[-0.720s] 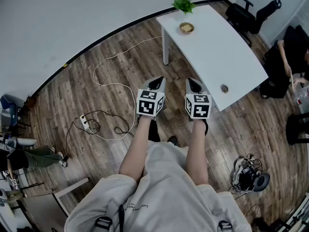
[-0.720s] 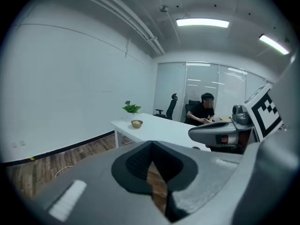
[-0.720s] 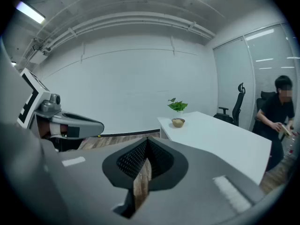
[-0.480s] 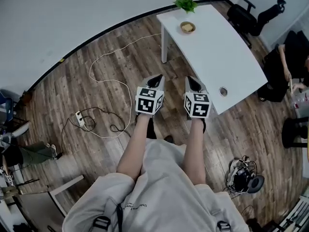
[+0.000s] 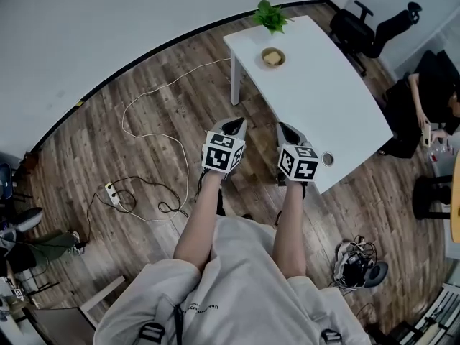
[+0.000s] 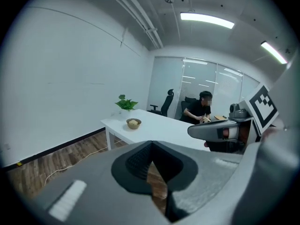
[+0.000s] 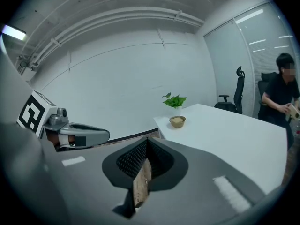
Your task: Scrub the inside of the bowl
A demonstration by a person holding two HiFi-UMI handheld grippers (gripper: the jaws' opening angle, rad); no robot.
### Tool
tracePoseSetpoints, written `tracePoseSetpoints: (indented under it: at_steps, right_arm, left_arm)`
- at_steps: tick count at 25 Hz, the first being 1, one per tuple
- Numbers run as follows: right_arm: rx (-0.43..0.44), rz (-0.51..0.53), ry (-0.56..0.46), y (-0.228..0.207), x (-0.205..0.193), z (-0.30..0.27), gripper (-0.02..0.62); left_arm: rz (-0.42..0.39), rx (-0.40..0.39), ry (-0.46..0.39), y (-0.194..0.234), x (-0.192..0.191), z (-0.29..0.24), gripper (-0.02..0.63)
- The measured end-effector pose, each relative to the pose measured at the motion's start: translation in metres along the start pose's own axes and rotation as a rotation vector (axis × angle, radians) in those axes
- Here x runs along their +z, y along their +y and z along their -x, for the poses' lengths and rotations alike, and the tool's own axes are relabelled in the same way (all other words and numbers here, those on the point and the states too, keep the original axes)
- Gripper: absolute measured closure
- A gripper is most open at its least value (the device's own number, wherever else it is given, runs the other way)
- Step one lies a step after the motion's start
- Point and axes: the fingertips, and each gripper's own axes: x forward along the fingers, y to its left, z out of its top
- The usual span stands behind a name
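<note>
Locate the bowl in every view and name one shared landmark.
Head view: bowl upper centre, far end of the white table.
Left gripper view: bowl left of centre.
Right gripper view: bowl right of centre.
Shared landmark: the potted plant beside it.

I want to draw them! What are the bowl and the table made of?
The bowl looks like wood or bamboo: tan and dull, though too small to be sure. The table looks like white-coated board: a smooth, evenly white top.
</note>
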Motion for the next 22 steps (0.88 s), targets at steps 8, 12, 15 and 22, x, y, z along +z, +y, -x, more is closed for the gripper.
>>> tracePoseSetpoints:
  at_steps: [8,12,15,22]
  right_arm:
    - [-0.048,-0.008,0.020,-0.016,0.032,-0.059,0.569]
    - [-0.074,-0.015,0.022,-0.013,0.045,-0.091,0.569]
    - [-0.093,-0.019,0.019,-0.010,0.055,-0.116,0.569]
    - [-0.149,0.000,0.016,-0.001,0.072,-0.156,0.569]
  left_arm:
    - [-0.034,-0.091,0.050,0.045,0.028,-0.054,0.604]
    - [-0.028,-0.119,0.050,0.079,0.041,-0.070,0.604]
    - [-0.031,-0.133,0.049,0.106,0.050,-0.079,0.604]
    - [-0.035,-0.150,0.036,0.164,0.068,-0.090,0.604]
